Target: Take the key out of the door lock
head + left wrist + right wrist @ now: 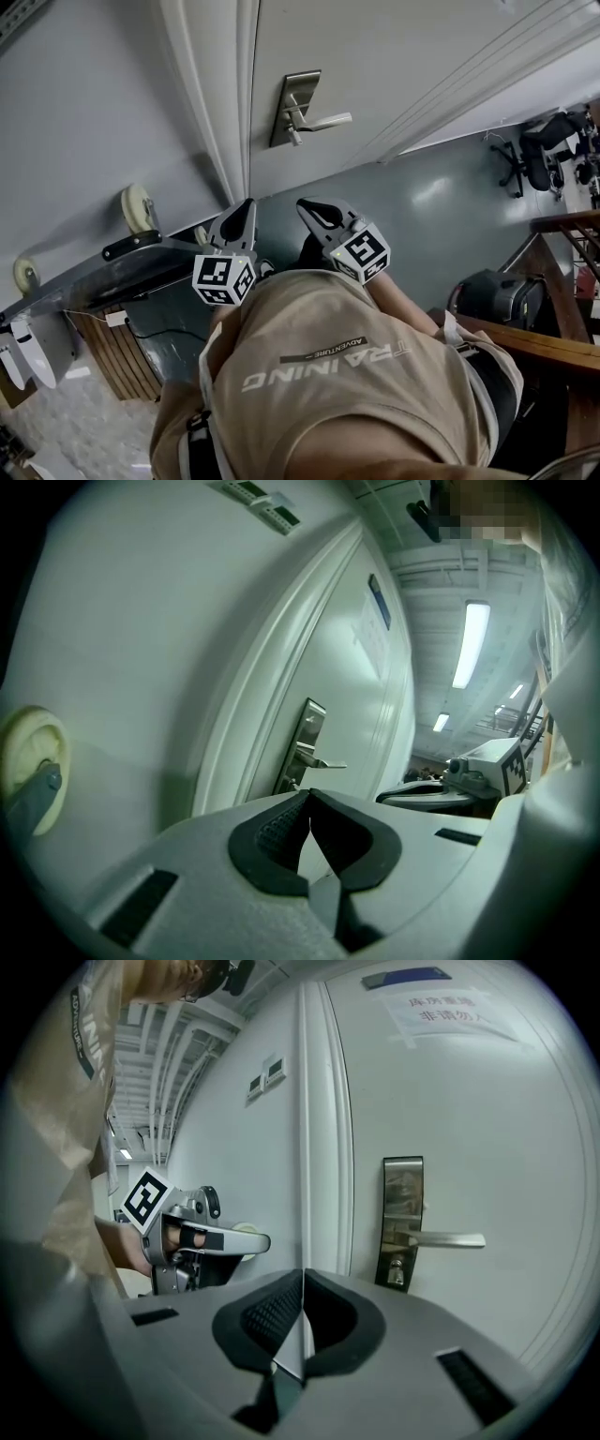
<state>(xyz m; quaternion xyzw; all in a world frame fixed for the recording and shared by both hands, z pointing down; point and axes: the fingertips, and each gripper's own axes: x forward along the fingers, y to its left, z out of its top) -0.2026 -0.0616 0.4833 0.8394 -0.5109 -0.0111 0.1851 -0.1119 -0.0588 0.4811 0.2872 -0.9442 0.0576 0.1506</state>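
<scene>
Both hand-held grippers are pinched shut on nothing, pads touching at the tips. The left hand-held gripper and the right hand-held gripper hang side by side, well short of the door. The door lock sits at 12 o'clock from them, with its lever handle pointing off to 3 o'clock. In the right gripper view the lock is at 2 o'clock of the jaws. The keyhole cylinder is just under the lever, at 6 o'clock on the plate. It's honestly too tiny to make out the key itself.
</scene>
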